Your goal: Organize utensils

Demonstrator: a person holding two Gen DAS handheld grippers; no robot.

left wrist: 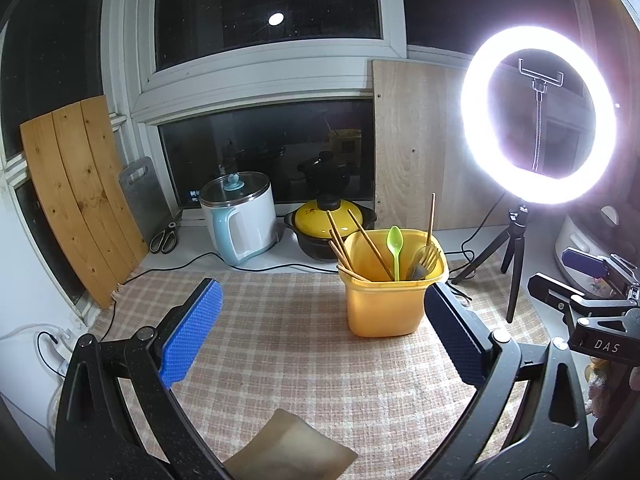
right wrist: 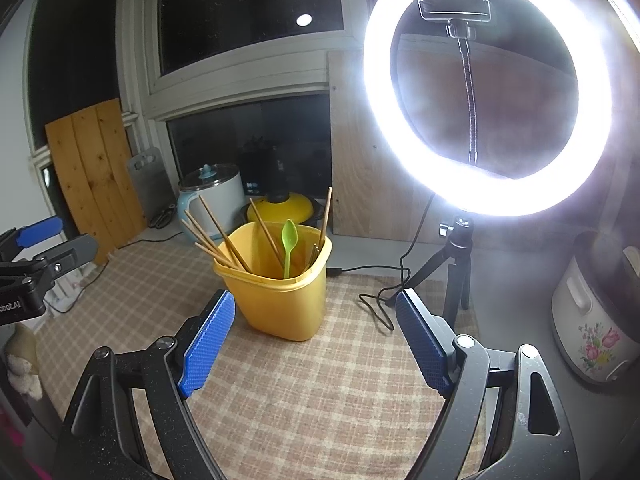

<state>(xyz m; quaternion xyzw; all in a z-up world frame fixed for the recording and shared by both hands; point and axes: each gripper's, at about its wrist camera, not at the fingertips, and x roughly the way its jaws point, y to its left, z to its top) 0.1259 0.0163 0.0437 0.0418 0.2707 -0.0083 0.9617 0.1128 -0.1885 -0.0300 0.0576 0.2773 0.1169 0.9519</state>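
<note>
One checked cloth (left wrist: 288, 344) covers the counter, and on it stands one yellow tub (left wrist: 390, 284), upright, between the two grippers. In the tub lean several wooden chopsticks (left wrist: 344, 246), about six, one green spoon (left wrist: 395, 250) and one metal fork (left wrist: 426, 260). The left gripper (left wrist: 322, 330) is spread wide, its blue pads (left wrist: 192, 332) holding nothing and clear of the tub. The right gripper (right wrist: 314, 344) is likewise wide apart and empty, with the tub just beyond its left finger.

Bottom ends of the wooden chopsticks (right wrist: 224, 236) and green plastic spoon (right wrist: 288, 248) are hidden inside the yellow plastic bin (right wrist: 288, 308), and the tan blurry sheet (left wrist: 292, 452) gets cut off by the frame edge.
</note>
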